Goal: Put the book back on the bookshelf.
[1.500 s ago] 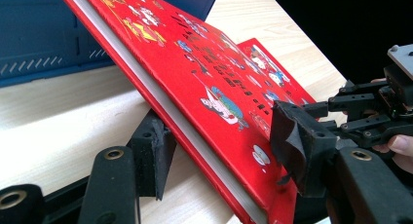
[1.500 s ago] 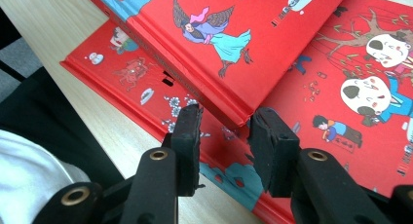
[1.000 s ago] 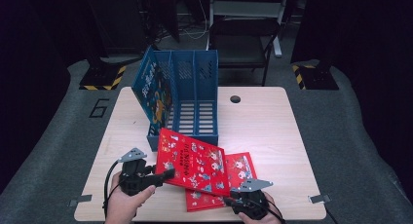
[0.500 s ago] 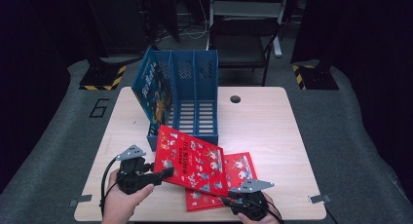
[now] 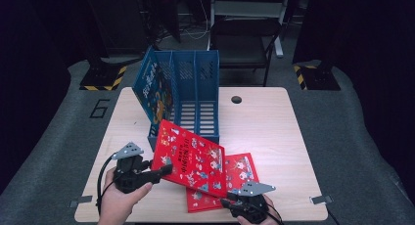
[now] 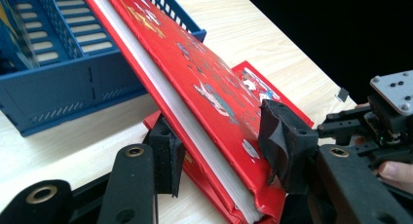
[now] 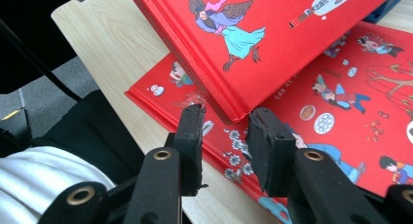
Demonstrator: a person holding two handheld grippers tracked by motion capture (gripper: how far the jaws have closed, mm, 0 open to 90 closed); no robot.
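Observation:
A thick red picture book (image 5: 193, 159) hangs tilted over the table, its upper end near the front of the blue file holder (image 5: 195, 88). My left gripper (image 5: 164, 170) is shut on the book's left edge. In the left gripper view its pads press the cover and the underside of the red book (image 6: 204, 87), and the jaws have just been closing on it. My right gripper (image 7: 226, 124) stands open at the book's lower right corner, which pokes between its pads. A second red book (image 5: 240, 168) lies flat underneath.
The file holder has three compartments, and a blue book (image 5: 154, 90) stands in the leftmost one. The wooden table (image 5: 264, 122) has a small round hole (image 5: 237, 99) near its far edge. A dark chair (image 5: 242, 39) stands behind the table.

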